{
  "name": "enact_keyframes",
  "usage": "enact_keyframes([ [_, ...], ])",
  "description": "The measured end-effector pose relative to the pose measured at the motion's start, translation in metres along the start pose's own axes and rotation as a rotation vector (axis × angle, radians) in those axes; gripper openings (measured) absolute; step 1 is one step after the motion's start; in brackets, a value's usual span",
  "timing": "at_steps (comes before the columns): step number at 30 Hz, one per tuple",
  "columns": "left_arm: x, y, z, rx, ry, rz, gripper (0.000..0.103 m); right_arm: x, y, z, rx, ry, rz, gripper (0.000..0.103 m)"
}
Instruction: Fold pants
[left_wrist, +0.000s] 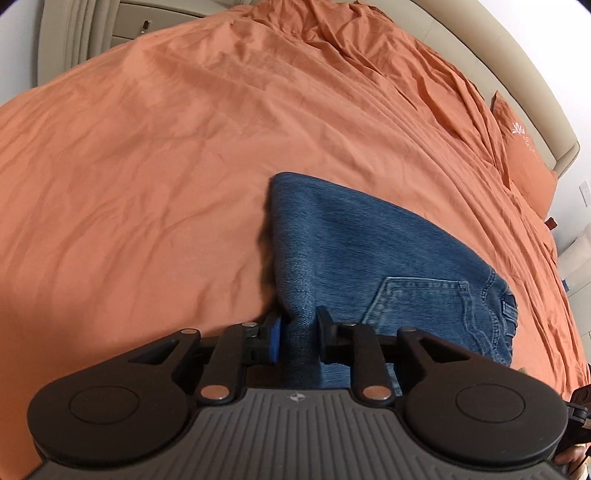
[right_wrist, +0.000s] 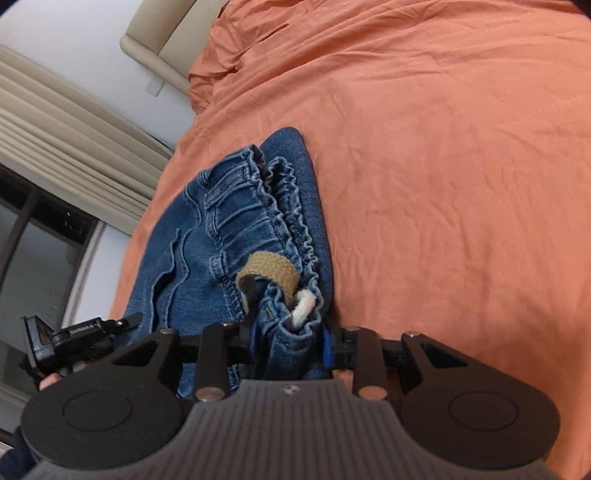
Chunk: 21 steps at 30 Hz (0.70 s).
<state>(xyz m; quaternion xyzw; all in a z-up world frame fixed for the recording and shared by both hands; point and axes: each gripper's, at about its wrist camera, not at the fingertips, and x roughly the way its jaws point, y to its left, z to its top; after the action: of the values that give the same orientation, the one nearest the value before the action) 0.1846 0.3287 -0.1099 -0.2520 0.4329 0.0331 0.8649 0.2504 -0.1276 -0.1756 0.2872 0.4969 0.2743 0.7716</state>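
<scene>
Both tongs hold the folded jeans (left_wrist: 373, 258) at opposite ends so the bundle settles flat on the orange bedsheet (left_wrist: 147, 166): the right gripper (right_wrist: 290, 341) clamps the elastic waistband (right_wrist: 273, 206). The left gripper (left_wrist: 297, 336) straddles the folded edge, its pads barely parted (seemingly letting go).

Soft faded denim pants (left_wrist: 369, 258) on a creased matt cotton-like orange sheet (left_wrist: 147, 166); matt black plastic claws.
</scene>
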Motion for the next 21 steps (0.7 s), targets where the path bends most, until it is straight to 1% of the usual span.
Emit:
enact_keyframes([
  [3,-0.022,-0.001,0.0,0.038,-0.018,0.054,0.026,0.002,0.004,0.006,-0.001,0.019,-0.019,0.026],
  [4,-0.031,-0.002,0.0,0.043,-0.026,0.071,0.024,0.001,0.006,0.006,-0.006,0.022,-0.027,0.026],
  [5,-0.042,-0.003,0.0,0.049,-0.04,0.095,0.021,0.002,0.008,0.007,-0.017,0.025,-0.037,0.026],
  [7,-0.062,-0.009,0.0,0.1,-0.056,0.157,0.02,0.0,0.014,0.007,-0.04,0.03,-0.057,0.027],
  [10,-0.092,-0.023,-0.007,0.169,-0.08,0.171,0.02,-0.006,0.024,0.011,-0.076,0.035,-0.098,0.034],
  [12,-0.108,-0.038,-0.017,0.227,-0.096,0.178,0.02,-0.014,0.037,0.012,-0.146,0.025,-0.137,0.042],
  [13,-0.114,-0.046,-0.023,0.252,-0.109,0.18,0.02,-0.018,0.046,0.013,-0.195,0.009,-0.167,0.043],
  [16,-0.122,-0.066,-0.046,0.304,-0.142,0.178,0.02,-0.039,0.075,0.01,-0.371,-0.062,-0.232,0.043],
  [19,-0.115,-0.075,-0.069,0.299,-0.164,0.152,0.02,-0.056,0.102,0.001,-0.521,-0.128,-0.236,0.043],
  [21,-0.104,-0.076,-0.083,0.302,-0.166,0.153,0.02,-0.056,0.118,-0.008,-0.619,-0.152,-0.236,0.036],
])
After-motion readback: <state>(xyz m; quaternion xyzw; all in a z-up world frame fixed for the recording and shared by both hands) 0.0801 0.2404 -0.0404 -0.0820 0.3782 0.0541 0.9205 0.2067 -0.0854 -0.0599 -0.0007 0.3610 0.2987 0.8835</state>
